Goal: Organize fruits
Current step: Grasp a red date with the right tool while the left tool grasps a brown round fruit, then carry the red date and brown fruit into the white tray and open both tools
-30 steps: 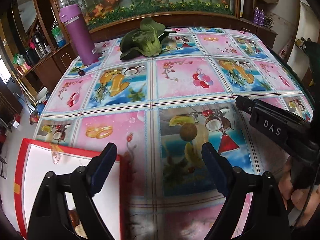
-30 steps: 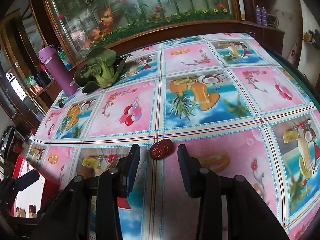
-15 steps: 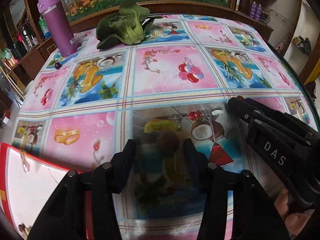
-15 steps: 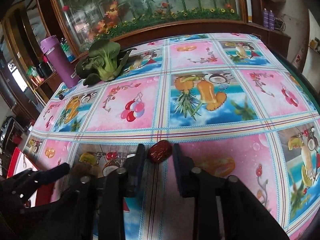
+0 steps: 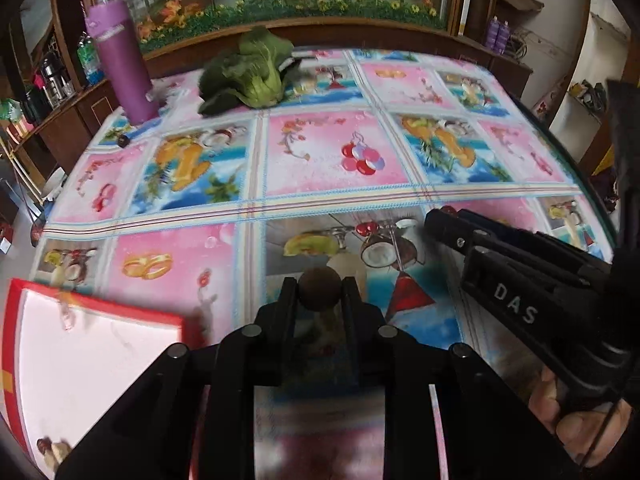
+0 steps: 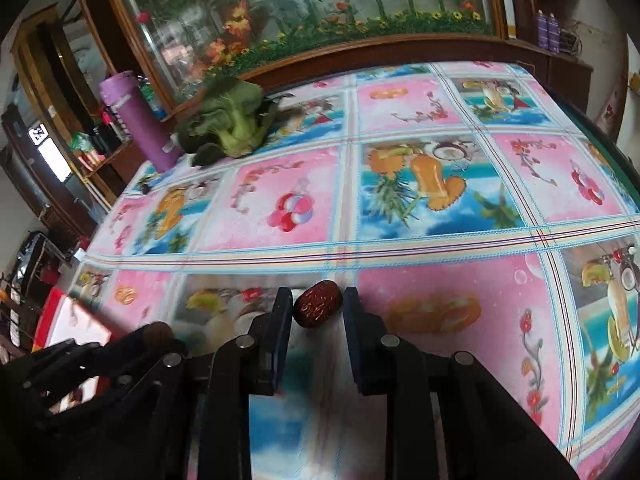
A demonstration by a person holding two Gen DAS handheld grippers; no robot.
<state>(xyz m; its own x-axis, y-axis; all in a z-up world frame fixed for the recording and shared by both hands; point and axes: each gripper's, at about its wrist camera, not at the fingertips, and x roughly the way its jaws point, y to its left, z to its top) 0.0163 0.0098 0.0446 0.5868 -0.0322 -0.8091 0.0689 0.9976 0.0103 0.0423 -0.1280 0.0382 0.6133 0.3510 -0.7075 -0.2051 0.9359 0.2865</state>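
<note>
Left gripper [image 5: 319,294] pinches my light, hard brown fruit [image 5: 319,291]; right gripper [image 6: 316,306] brackets the wrinkled, squashy date [image 6: 318,307] midway, unclosed.

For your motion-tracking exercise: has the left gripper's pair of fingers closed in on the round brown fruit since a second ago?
Yes. The left gripper has narrowed onto the round brown fruit on the tablecloth.

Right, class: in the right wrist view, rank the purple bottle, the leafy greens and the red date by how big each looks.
1. Leafy greens and purple bottle: look about alike, so unranked.
2. Red date: smallest, though nearest the camera, between the right gripper's fingers.
</note>
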